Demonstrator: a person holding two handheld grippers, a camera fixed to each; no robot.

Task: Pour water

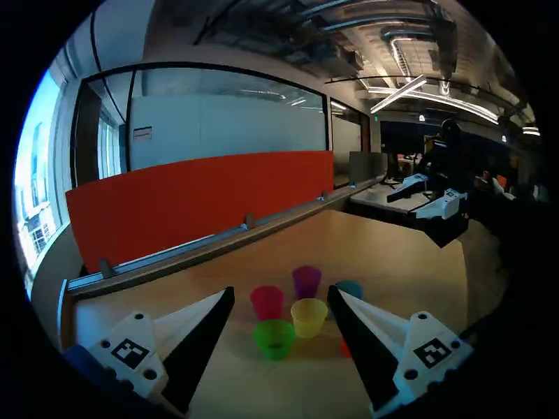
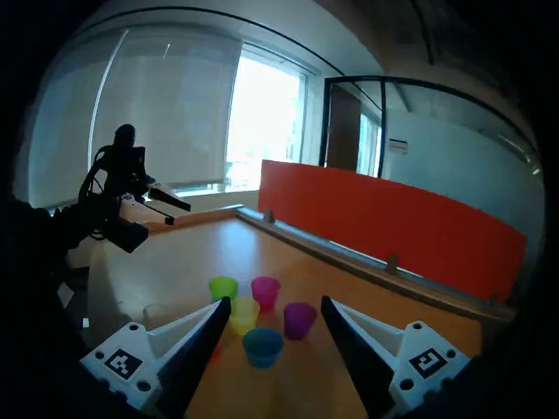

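Several small coloured plastic cups stand clustered on the wooden table [image 1: 391, 258]. In the left gripper view the green cup [image 1: 274, 338] is nearest, with the yellow cup [image 1: 308, 316], pink cup [image 1: 267, 302], purple cup [image 1: 306, 281] and blue cup [image 1: 349, 288] behind it. My left gripper [image 1: 280, 293] is open, hovering just short of them with nothing between its fingers. In the right gripper view the blue cup [image 2: 263, 346] is nearest, and the purple [image 2: 299, 320], yellow [image 2: 244, 314], pink [image 2: 265, 292] and green [image 2: 223, 287] cups lie beyond. My right gripper [image 2: 274, 302] is open and holds nothing. A clear cup [image 2: 155, 314] stands apart at the left.
An orange partition [image 1: 202, 199] with a metal rail runs along the table's far edge. A red object [image 1: 344, 347] is partly hidden behind a finger. The other gripper [image 1: 433, 202] is seen far off across the table, and likewise the hand-held gripper [image 2: 140, 202].
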